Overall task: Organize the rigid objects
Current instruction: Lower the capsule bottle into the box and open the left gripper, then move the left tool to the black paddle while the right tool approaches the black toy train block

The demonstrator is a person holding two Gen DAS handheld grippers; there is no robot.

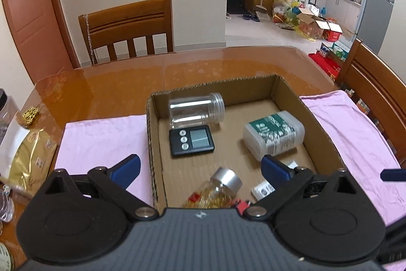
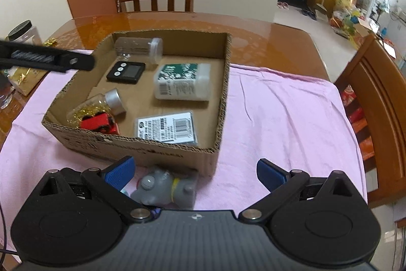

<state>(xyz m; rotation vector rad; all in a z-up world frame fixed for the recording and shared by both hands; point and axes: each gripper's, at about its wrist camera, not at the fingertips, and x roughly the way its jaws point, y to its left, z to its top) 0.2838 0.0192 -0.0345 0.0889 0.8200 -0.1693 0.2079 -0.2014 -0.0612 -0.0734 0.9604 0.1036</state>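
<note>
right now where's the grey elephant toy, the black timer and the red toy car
grey elephant toy (image 2: 165, 188), right wrist view, on its body
black timer (image 1: 191, 140), left wrist view, on its screen
red toy car (image 2: 97, 124), right wrist view, on its roof

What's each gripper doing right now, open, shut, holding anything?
Left gripper: open, holding nothing, above the cardboard box.
Right gripper: open, holding nothing; the grey toy lies between its fingers, ungripped.

No text can be made out. On the white bottle in the cardboard box a green label with blurred print is seen; on the flat packet beside it, a barcode, digits unreadable.
</note>
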